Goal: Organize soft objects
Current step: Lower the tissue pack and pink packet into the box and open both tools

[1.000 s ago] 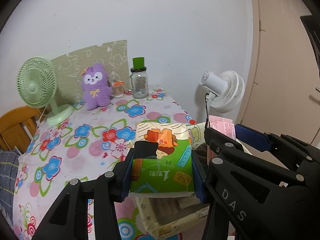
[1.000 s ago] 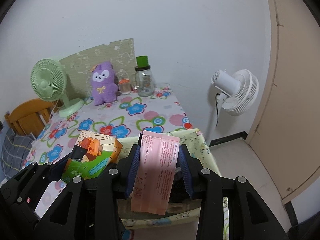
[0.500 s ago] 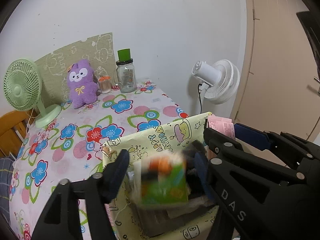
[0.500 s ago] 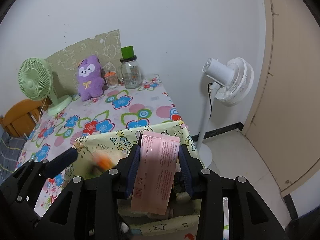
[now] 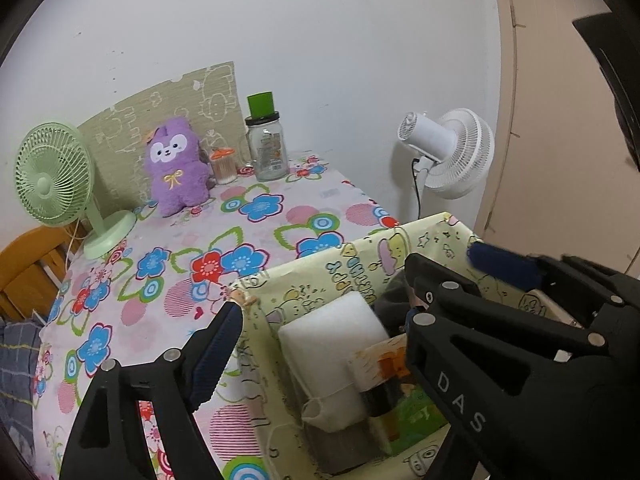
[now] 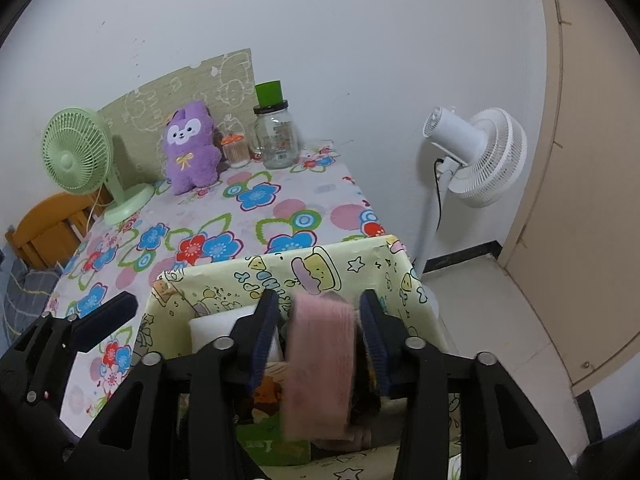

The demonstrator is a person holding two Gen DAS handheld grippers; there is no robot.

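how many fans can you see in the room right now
2: a green desk fan on the table's far left corner, and a white pedestal fan on the floor right of the table. Others may be out of view.

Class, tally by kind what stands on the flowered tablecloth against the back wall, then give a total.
Fan: 1
Plush toy: 1
Small orange-lidded jar: 1
Glass jar: 1
Green cup on that jar: 1
Total: 5

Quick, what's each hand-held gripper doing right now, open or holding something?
Left hand-held gripper: open, holding nothing; the green tissue pack lies in the yellow box.
Right hand-held gripper: open; the pink pack, blurred, sits loose between its fingers.
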